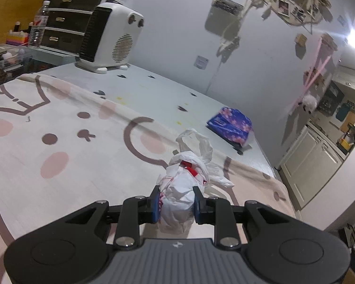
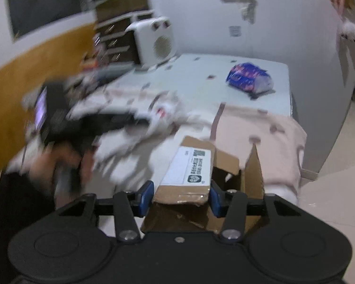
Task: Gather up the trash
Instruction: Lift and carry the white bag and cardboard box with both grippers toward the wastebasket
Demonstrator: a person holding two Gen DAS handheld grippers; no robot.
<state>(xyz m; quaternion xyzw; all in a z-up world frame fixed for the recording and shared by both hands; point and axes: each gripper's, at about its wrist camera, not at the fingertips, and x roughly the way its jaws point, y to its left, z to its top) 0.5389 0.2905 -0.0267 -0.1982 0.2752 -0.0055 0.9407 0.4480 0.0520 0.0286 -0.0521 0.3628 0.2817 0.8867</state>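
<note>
Two grips: your left gripper [image 1: 176, 204] pinches the crumpled white plastic bag [image 1: 181, 194] above the blanket [image 1: 59, 142]. Your right gripper [image 2: 181, 195] clamps the open cardboard box [image 2: 201, 179] flap; its inside looks dark, contents unclear, with the blue packet [image 2: 248, 75] at one o'clock.

left gripper [image 1: 176, 204]: lower centre, blue pads pressed on both sides of crumpled white plastic bag [image 1: 181, 193] with red print | pink cartoon blanket [image 1: 59, 142]: fills left and centre | blue floral packet [image 1: 230, 125]: right of centre, on pale table [image 1: 163, 90] | white fan heater [image 1: 108, 37]: upper left
</note>
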